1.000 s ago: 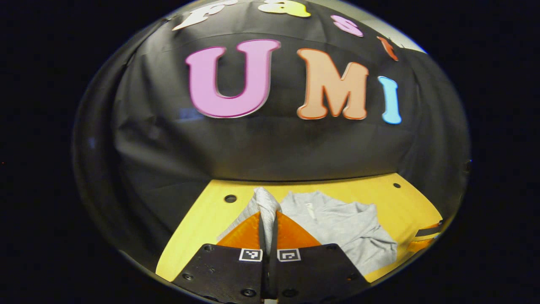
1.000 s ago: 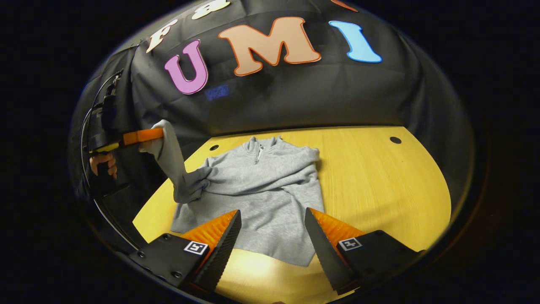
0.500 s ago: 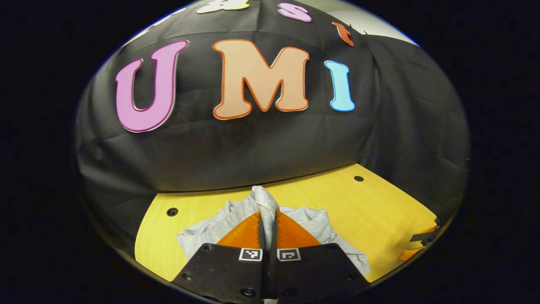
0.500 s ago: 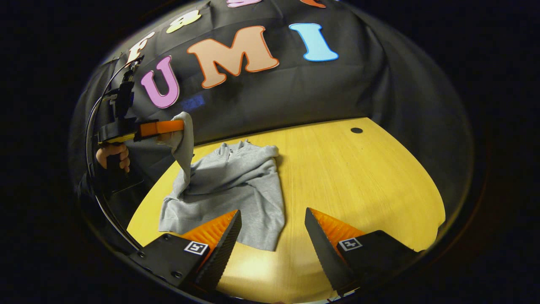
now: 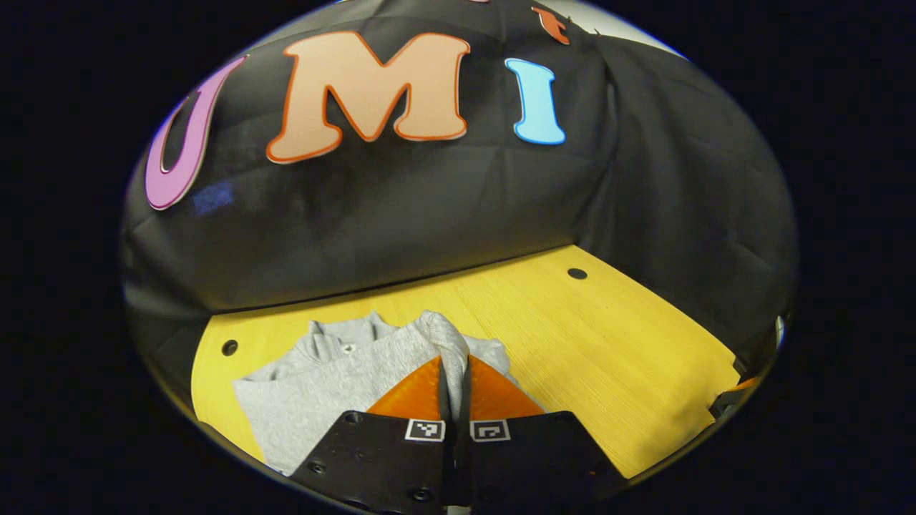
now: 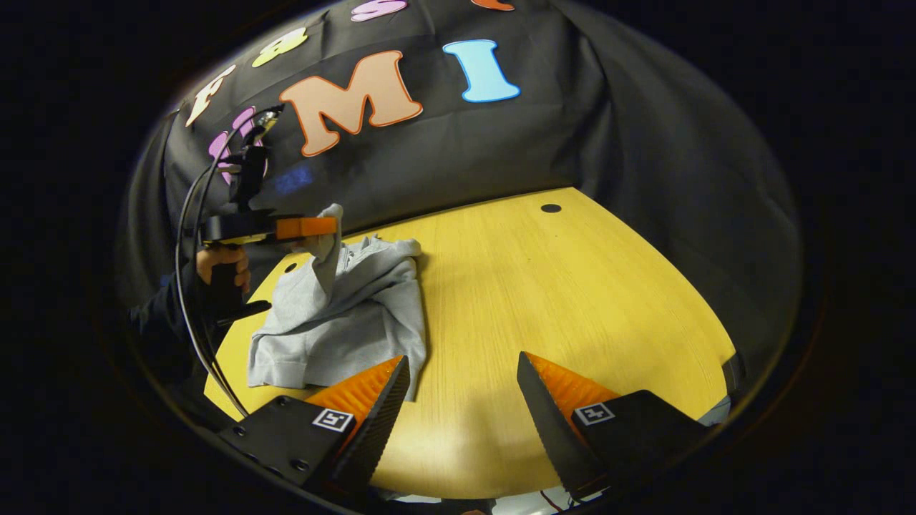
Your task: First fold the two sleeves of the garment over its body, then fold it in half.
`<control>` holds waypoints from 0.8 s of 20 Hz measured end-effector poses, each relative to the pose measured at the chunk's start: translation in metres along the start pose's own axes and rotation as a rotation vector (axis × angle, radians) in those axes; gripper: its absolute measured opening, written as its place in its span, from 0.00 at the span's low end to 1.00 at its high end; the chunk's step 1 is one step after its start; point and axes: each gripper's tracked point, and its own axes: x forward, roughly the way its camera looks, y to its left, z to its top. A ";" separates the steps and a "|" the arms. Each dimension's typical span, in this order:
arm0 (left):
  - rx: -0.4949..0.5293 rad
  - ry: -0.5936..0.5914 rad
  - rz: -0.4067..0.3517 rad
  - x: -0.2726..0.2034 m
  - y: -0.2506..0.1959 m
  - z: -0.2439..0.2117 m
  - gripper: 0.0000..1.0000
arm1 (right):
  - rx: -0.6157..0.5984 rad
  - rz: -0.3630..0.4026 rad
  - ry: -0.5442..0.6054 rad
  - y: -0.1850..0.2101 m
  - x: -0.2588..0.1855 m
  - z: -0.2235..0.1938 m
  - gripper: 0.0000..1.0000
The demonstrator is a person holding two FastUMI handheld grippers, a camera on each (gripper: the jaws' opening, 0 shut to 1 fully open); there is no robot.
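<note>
sleeve lifted over the body, right claw idle

while the left gripper (image 5: 454, 357) stays clamped on the cuff of the sleeve (image 5: 445, 336), both fingers pressed together with the grey cloth pinched between them, the grey garment (image 5: 336, 379) lies on the yellow wooden table (image 5: 608, 343) just below and to the left of that claw in the left gripper view. its collar sits just ahead of the claw and to its left, towards the black cloth wall (image 5: 401, 214) that closes the far edge of the table. a round hole (image 5: 577, 273) in the tabletop lies ahead and to the right of the claw, another (image 5: 229, 347) to its far left beside the garment.

seen from the right gripper view, the left gripper (image 6: 318, 227) is held up off the table by a hand (image 6: 223, 263) in a dark sleeve, and the sleeve (image 6: 328, 247) hangs from its tips down onto the garment (image 6: 343, 315).

the right gripper (image 6: 461, 400) hovers with its fingers wide apart, gripping nothing; the garment's hem lies just ahead of its left finger, and bare table (image 6: 572, 300) stretches ahead and to the right, up to the black cloth wall (image 6: 644, 157).
</note>
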 end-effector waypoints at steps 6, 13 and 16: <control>0.033 0.124 0.018 0.044 -0.018 -0.049 0.00 | 0.020 -0.040 0.013 -0.021 -0.010 -0.010 0.96; 0.010 0.011 -0.018 0.030 -0.020 -0.027 0.77 | 0.000 0.001 0.016 -0.002 0.003 -0.006 0.96; 0.027 -0.038 0.030 0.007 0.005 -0.014 0.95 | -0.035 0.035 0.014 0.014 0.019 0.004 0.96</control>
